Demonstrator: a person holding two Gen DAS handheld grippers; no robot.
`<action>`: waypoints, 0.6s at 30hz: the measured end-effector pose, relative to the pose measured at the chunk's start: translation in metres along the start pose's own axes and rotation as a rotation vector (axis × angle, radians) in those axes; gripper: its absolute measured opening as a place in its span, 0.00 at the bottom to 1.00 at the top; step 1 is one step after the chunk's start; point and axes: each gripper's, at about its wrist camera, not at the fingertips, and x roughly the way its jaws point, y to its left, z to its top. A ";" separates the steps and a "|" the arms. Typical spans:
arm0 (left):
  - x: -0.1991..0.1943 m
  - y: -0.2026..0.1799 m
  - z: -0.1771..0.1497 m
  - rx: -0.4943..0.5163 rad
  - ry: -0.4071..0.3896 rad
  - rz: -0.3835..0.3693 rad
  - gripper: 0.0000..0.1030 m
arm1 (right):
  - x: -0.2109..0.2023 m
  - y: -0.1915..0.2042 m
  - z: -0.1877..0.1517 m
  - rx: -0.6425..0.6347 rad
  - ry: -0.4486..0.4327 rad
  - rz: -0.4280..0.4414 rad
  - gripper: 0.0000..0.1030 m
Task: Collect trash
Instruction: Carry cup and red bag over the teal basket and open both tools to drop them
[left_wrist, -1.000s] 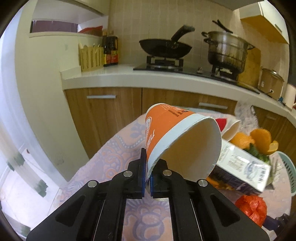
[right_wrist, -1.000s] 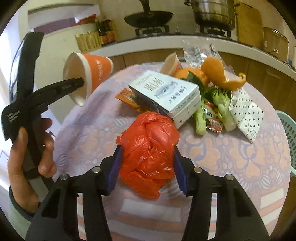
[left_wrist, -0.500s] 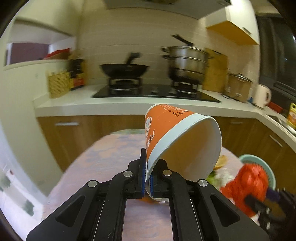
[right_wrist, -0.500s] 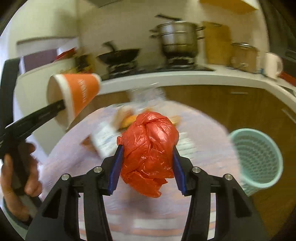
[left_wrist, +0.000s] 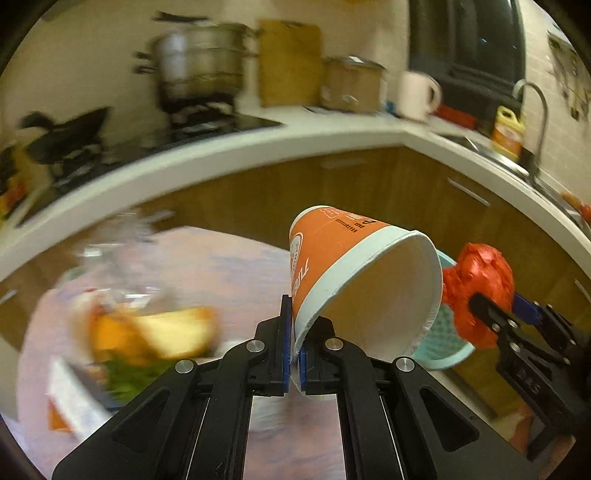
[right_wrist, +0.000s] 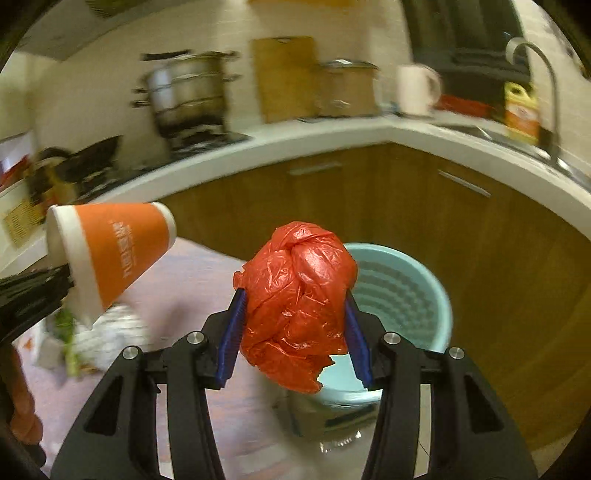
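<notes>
Both loads are travelling: left gripper (left_wrist: 295, 363) pinching orange cup (left_wrist: 354, 273) rim, right gripper (right_wrist: 293, 338) clamping red bag (right_wrist: 295, 306). Basket (right_wrist: 406, 291) sitting just beyond right jaws, probably below; center over it before releasing.

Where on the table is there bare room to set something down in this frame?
Bare cloth on the table lies between the orange cup and the blurred trash pile, and nearer the green bin. The pile side is crowded.

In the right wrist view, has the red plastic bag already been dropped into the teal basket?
No. The red plastic bag is clamped between the right gripper pads, held in front of the teal basket.
</notes>
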 end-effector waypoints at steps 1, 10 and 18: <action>0.016 -0.013 0.002 0.009 0.027 -0.025 0.01 | 0.007 -0.007 0.001 0.015 0.011 -0.014 0.45; 0.101 -0.059 0.012 0.057 0.179 -0.127 0.09 | 0.086 -0.068 -0.002 0.147 0.189 -0.083 0.50; 0.132 -0.065 -0.001 0.096 0.295 -0.118 0.40 | 0.117 -0.080 -0.015 0.171 0.285 -0.080 0.56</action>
